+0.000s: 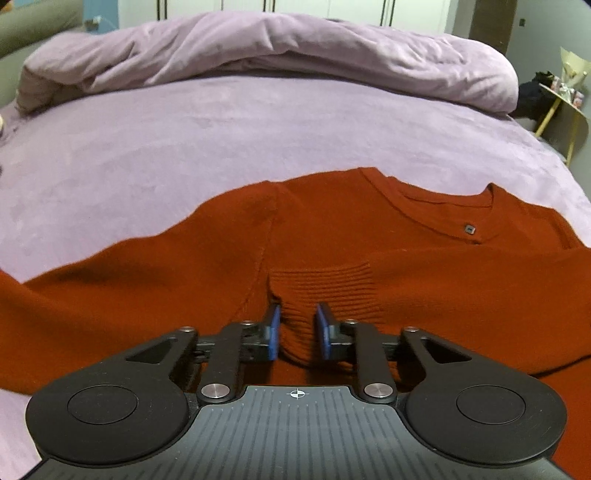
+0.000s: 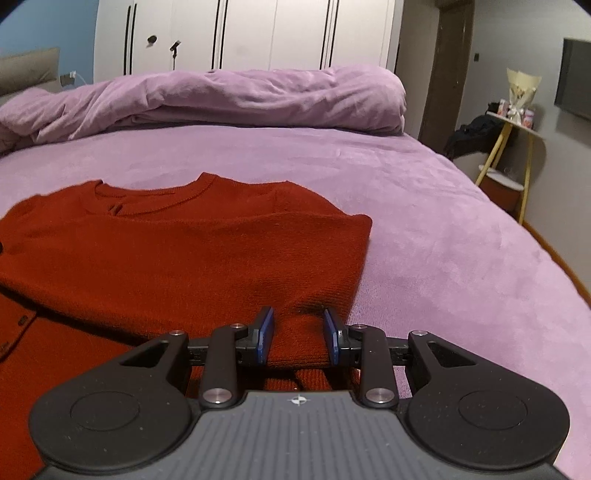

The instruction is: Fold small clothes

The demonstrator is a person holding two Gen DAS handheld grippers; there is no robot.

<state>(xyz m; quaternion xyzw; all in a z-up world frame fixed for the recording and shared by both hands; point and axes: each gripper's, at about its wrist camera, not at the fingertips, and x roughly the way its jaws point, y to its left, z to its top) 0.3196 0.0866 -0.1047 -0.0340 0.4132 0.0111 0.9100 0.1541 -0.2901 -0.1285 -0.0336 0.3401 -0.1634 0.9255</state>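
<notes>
A rust-red knit sweater [image 1: 166, 266] lies spread on the purple bed [image 1: 221, 147], its neckline [image 1: 443, 206] toward the far side. One sleeve is folded across the chest and ends in a ribbed cuff [image 1: 325, 288]. My left gripper [image 1: 298, 325] is shut on that cuff, which bunches up between the blue pads. In the right wrist view the sweater [image 2: 184, 251] shows a folded right edge. My right gripper [image 2: 298, 332] sits at the near part of that edge, its pads pinching a raised ridge of the red knit.
A rumpled purple duvet [image 2: 221, 99] is heaped along the far side of the bed. White wardrobe doors [image 2: 258, 33] stand behind it. A small side table [image 2: 517, 125] with items stands off the bed's right edge. Bare bedspread [image 2: 461, 240] lies right of the sweater.
</notes>
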